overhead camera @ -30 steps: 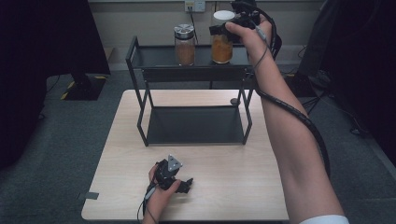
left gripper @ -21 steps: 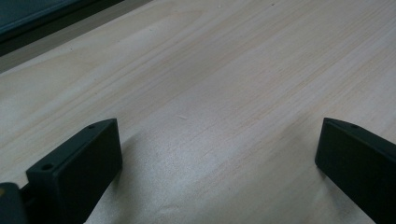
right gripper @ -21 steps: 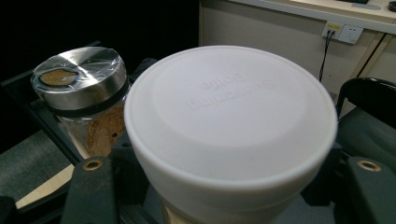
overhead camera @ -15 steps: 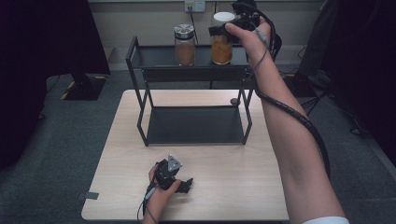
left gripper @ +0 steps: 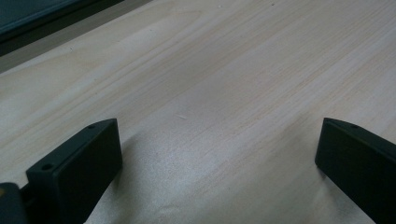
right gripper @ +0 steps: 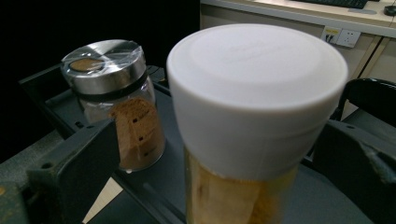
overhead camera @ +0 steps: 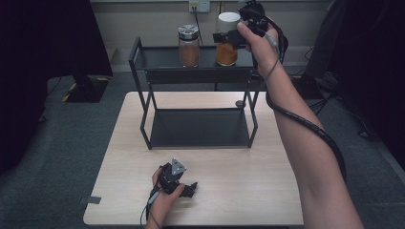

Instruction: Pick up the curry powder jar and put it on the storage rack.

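Item: white-lidded jar [overhead camera: 227, 39], clear body, tan contents, stood upright on the top shelf of the black rack [overhead camera: 143, 64]. It sat between the jaws of the right hand-held gripper [overhead camera: 222, 37], which reached in level from the jar's right. The jaws had just been opening and stood wide, a gap visible on each side of the jar in the right gripper view, so nothing was gripped.

Companion item: steel-lidded jar [overhead camera: 189, 45], same shelf, beyond the white-lidded jar as seen from that hand-held gripper, apart from it.

Handling, by judgement: probably glass or hard plastic, rigid, smooth and slippery, moderately heavy when filled, breakable if tipped off the shelf. Best taken on the body just below the lid [right gripper: 257, 84], not on the lid itself.

Left hand-held gripper [overhead camera: 188, 190]: rested on the desk [overhead camera: 239, 191], jaws wide apart, empty.
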`<state>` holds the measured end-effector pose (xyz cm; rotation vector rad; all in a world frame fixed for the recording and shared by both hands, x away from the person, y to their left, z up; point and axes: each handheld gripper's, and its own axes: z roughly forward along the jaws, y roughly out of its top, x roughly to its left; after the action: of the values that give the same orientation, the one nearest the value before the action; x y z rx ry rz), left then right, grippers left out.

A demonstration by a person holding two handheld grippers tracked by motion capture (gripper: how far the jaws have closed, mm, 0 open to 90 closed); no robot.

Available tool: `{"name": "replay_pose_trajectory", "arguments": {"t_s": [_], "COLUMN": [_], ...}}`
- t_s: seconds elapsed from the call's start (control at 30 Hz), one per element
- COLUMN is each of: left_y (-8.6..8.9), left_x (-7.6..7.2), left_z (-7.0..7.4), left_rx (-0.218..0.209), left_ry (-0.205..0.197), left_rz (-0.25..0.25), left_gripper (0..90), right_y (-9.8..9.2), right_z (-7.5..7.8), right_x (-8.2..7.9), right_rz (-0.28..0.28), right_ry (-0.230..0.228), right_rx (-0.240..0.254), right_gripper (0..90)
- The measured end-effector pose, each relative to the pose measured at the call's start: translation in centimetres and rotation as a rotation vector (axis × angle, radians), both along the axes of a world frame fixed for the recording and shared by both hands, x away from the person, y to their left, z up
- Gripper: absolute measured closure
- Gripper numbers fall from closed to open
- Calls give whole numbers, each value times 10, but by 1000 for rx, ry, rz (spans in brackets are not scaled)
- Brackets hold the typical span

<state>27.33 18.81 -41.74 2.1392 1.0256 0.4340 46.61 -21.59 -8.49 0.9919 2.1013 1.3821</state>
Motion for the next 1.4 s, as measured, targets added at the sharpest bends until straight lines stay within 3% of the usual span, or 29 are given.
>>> {"name": "replay_pose_trajectory", "arguments": {"t_s": [0.33, 0.6, 1.17, 1.4], "left_y": [0, 0, 0, 0], "left_x": [0, 0, 0, 0], "left_z": [0, 0, 0, 0], "left_rx": [1, 1, 0, 0], "left_ry": [2, 2, 2, 2], "left_rz": [-1, -2, 2, 2], "left_gripper": [1, 0, 1, 1], "right_y": [-4, -10, -34, -37], "right_z": [-4, -17, -71, -95], "right_x": [-22, -34, -51, -56], "right_rz": [33, 70, 127, 147], "right_ry": [-3, 3, 19, 24], "right_rx": [-33, -23, 29, 12], "right_gripper": [1, 6, 8, 9]}}
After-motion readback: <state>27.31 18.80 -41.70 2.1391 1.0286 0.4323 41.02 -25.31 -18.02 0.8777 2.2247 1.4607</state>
